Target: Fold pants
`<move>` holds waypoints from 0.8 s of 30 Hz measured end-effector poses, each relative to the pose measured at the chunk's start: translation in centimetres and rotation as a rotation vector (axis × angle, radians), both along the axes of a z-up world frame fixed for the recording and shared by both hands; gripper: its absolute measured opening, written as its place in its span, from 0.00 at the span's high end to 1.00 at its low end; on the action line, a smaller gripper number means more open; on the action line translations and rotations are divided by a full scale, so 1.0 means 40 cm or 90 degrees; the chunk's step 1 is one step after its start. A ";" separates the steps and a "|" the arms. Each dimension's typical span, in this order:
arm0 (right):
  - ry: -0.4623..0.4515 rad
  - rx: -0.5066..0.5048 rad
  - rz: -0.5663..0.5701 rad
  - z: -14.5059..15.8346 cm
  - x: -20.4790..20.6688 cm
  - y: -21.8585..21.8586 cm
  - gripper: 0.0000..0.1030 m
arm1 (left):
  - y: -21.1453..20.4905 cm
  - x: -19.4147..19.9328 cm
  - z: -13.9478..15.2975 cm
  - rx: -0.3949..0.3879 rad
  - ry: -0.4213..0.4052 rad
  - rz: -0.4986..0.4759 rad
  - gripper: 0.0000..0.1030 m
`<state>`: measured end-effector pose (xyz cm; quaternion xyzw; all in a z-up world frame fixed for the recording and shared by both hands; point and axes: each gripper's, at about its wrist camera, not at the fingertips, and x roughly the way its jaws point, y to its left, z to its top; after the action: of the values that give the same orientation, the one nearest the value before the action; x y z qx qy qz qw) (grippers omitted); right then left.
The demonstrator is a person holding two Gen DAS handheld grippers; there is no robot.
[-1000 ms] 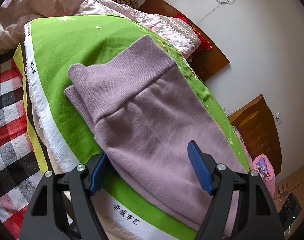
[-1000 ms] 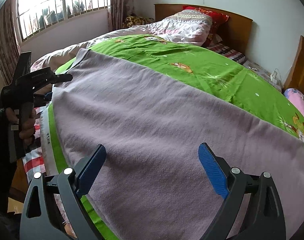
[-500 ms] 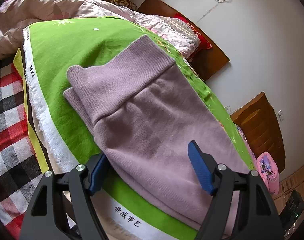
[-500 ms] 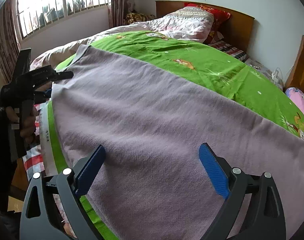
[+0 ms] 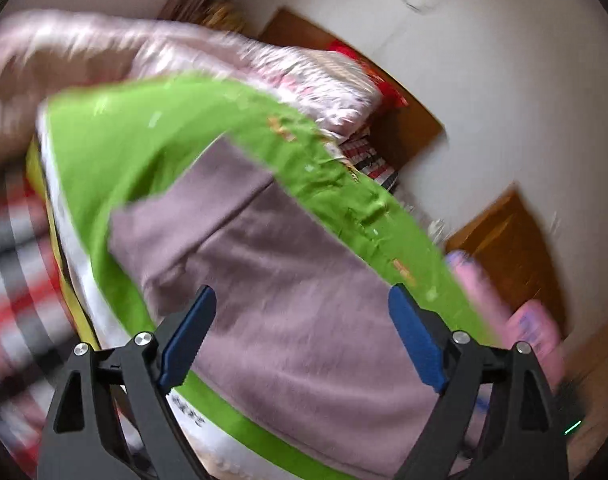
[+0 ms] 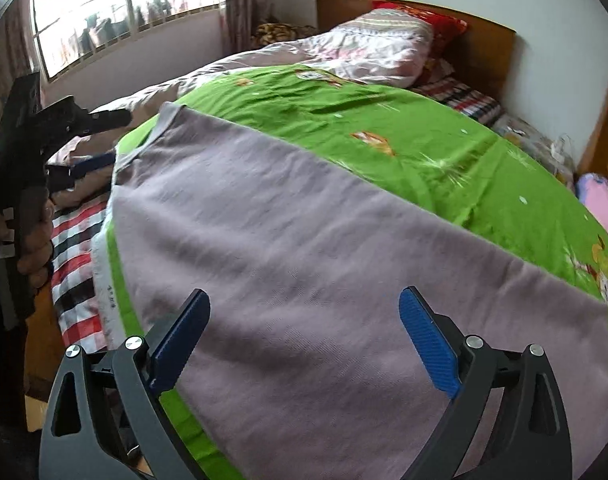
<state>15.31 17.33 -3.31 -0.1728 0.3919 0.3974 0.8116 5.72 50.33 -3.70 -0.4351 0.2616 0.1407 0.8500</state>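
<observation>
Grippers: two, black with blue pads. Left gripper and right gripper both spread wide, grasping nothing, above one mauve knit pair of pants lying flat on one green printed bedsheet. Left view motion-blurred.

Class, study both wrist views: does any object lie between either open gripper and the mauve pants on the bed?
Nothing visible does. The pants lie bare on the green sheet, directly beyond the right gripper and left gripper.
</observation>
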 end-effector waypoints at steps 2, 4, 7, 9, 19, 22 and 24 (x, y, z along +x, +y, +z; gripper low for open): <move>0.005 0.005 -0.008 -0.013 0.000 -0.014 0.11 | 0.054 -0.057 -0.061 -0.104 -0.025 0.050 0.15; 0.019 0.010 -0.009 -0.031 0.005 -0.023 0.11 | 0.105 -0.122 -0.115 -0.181 -0.064 0.087 0.16; 0.014 0.010 -0.011 -0.042 0.012 -0.014 0.11 | 0.159 -0.164 -0.166 -0.249 -0.086 0.081 0.20; 0.009 0.007 -0.010 -0.044 0.010 -0.008 0.11 | 0.164 -0.150 -0.178 -0.249 -0.081 0.055 0.26; 0.004 0.000 -0.005 -0.049 0.006 -0.008 0.11 | 0.137 -0.016 -0.196 -0.239 -0.053 0.027 0.38; -0.003 -0.006 0.003 -0.051 -0.003 -0.005 0.11 | 0.147 0.012 -0.183 -0.226 -0.063 0.028 0.81; 0.005 0.002 0.003 -0.034 -0.007 -0.007 0.11 | 0.137 0.020 -0.166 -0.199 -0.062 0.033 0.86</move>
<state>15.02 17.05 -4.67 -0.1710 0.3941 0.4005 0.8094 6.51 55.83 -10.33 -0.5748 0.2280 0.0987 0.7797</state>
